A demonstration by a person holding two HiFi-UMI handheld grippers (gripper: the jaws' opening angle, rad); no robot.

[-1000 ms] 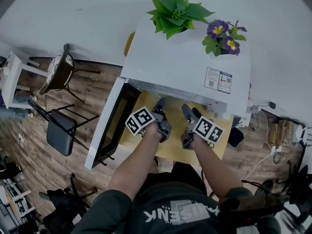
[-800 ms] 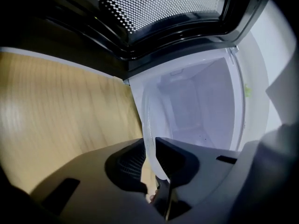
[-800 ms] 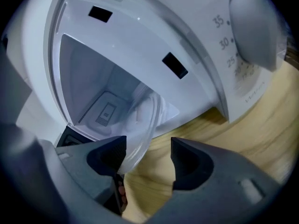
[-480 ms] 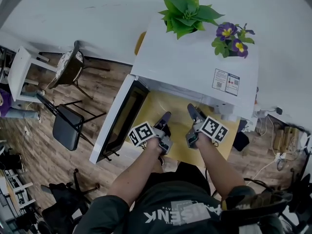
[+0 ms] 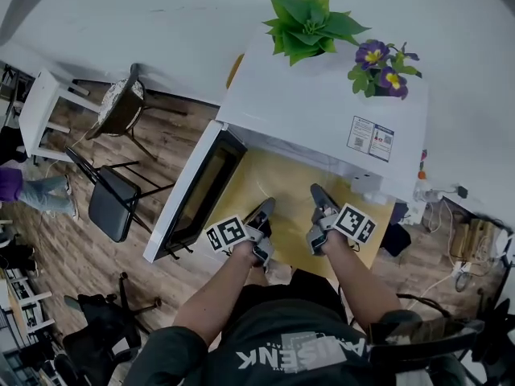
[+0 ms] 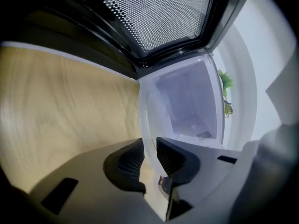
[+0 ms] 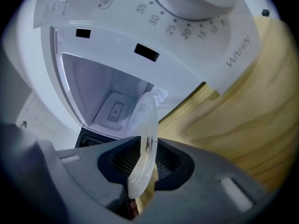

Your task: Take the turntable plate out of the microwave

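The white microwave point(image 5: 322, 111) stands on a yellow wooden table point(image 5: 257, 179), its door point(image 5: 197, 195) swung open to the left. The clear glass turntable plate point(image 7: 145, 120) is out in front of the empty cavity point(image 7: 103, 92), held on edge between both grippers. My right gripper point(image 7: 147, 146) is closing, its pads on the plate's rim. The left gripper point(image 6: 150, 146) has the opposite rim point(image 6: 144, 120) between its pads, and its jaws are easing open slightly. In the head view the left gripper point(image 5: 265, 207) and right gripper point(image 5: 319, 191) sit side by side over the table; the glass barely shows there.
A green plant point(image 5: 310, 22) and a purple-flowered plant point(image 5: 378, 63) stand on top of the microwave. The timer dial panel point(image 7: 187, 27) is at the oven's right. Two chairs point(image 5: 113, 199) stand on the wood floor to the left, cables point(image 5: 467, 232) to the right.
The left gripper has drawn back from the oven opening toward the table's front edge. The right gripper has kept nearly the same place.
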